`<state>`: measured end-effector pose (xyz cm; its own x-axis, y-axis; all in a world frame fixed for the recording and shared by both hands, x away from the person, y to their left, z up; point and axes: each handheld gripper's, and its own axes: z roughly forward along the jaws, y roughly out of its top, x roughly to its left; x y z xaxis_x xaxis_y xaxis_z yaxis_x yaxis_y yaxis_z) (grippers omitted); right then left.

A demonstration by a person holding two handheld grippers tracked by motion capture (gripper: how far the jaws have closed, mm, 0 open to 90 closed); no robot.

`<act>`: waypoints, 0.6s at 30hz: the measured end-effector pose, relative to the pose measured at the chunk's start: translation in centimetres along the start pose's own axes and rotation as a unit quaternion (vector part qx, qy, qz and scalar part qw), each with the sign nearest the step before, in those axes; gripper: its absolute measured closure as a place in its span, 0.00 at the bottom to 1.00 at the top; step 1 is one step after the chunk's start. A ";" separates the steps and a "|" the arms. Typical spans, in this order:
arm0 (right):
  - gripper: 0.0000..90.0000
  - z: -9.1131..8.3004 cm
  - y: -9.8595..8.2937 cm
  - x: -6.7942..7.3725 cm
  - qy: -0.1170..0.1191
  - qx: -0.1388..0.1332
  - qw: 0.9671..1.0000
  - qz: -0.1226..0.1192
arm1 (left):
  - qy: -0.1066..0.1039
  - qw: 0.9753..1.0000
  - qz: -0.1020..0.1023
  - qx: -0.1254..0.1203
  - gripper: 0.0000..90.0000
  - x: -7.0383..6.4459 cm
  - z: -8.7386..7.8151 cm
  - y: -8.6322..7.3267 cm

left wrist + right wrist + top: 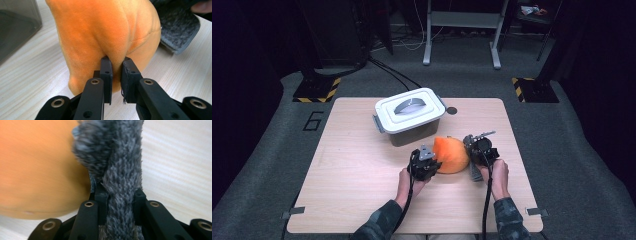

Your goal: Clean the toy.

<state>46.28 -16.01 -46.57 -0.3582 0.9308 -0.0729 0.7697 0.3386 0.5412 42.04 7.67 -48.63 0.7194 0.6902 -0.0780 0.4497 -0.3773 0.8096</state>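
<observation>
orange plush toy (451, 155) on the table (352, 165) just in front of the lidded grey box (411, 116), left gripper (117, 75) pinching a fold of its orange fabric, right gripper (119, 202) clamped on its grey furry part (120, 160)

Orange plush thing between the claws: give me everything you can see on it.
The rounded orange plush toy looks like soft short-pile fabric with stitched seams and creases. It rests on the light wooden table, just in front of the lidded grey storage box. The left claw is shut on a fold of it. A grey fuzzy fabric piece lies against its other side, clamped by the right claw.
</observation>
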 end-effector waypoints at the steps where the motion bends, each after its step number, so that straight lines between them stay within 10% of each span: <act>1: 0.82 0.9 -0.4 -0.4 0.007 0.013 1.000 0.007 | 0.002 1.000 -0.003 -0.001 0.90 0.1 0.0 -0.1; 6: 0.82 1.2 -0.8 -0.8 0.012 0.021 1.000 0.014 | 0.002 1.000 -0.004 -0.003 0.90 0.2 0.0 -0.1; 12: 0.82 -2.4 -0.3 -1.3 0.004 -0.026 1.000 0.016 | 0.003 1.000 -0.002 0.000 0.90 0.3 0.0 0.0; 18: 0.82 -5.6 1.2 1.5 0.033 -0.070 0.997 -0.019 | 0.004 1.000 -0.003 -0.001 0.89 0.3 0.0 0.0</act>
<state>43.68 -15.01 -41.37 -0.4237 0.9047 -0.0433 0.6751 0.3474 0.6508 42.26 7.84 -48.67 0.7122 0.6977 -0.0771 0.4523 -0.3721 0.8105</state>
